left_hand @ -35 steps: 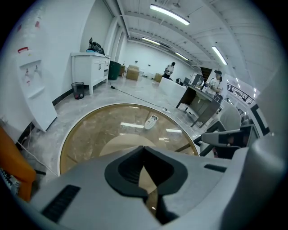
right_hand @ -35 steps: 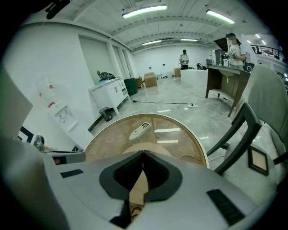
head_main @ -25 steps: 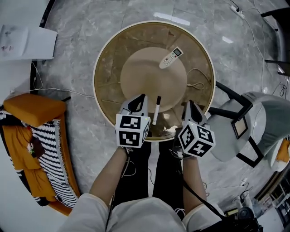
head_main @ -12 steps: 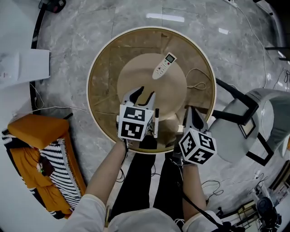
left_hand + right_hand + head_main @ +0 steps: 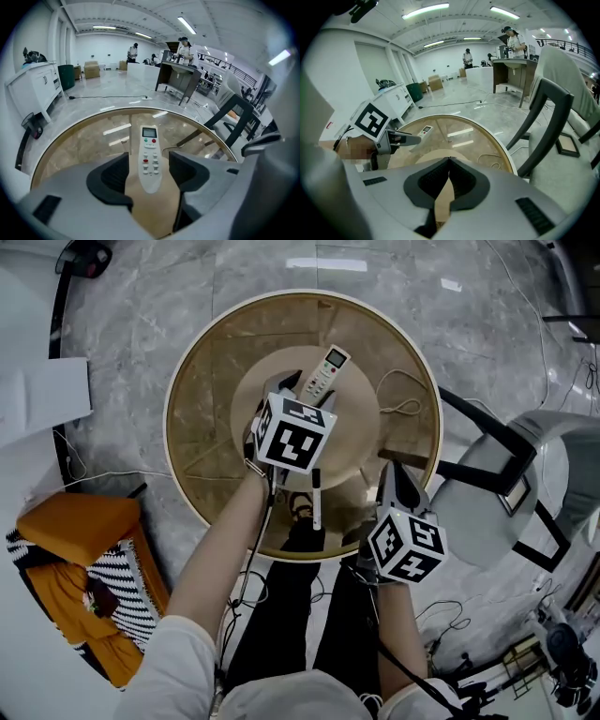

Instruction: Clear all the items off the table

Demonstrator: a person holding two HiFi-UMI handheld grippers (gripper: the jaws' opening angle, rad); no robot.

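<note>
A white remote (image 5: 324,369) lies on the tan middle disk of the round glass table (image 5: 200,427). My left gripper (image 5: 292,388) reaches over the disk, and its jaws are opening. In the left gripper view the remote's (image 5: 149,158) near end sits between the two fingers (image 5: 114,172), and neither pad touches it. A black-and-white marker pen (image 5: 316,498) lies at the disk's near edge, behind the left gripper. My right gripper (image 5: 394,482) hovers over the table's near right rim. Its jaws are shut and hold nothing (image 5: 449,160).
A grey chair with a dark frame (image 5: 521,486) stands close to the table's right side. A cable loop (image 5: 403,410) shows through the glass. At the left are an orange and striped cushion (image 5: 80,549) and a white cabinet (image 5: 42,395). The person's legs are under the near rim.
The left gripper moved forward from beside the pen to the remote, and its jaws went from shut to wide apart. The right gripper stayed in place, shut.
</note>
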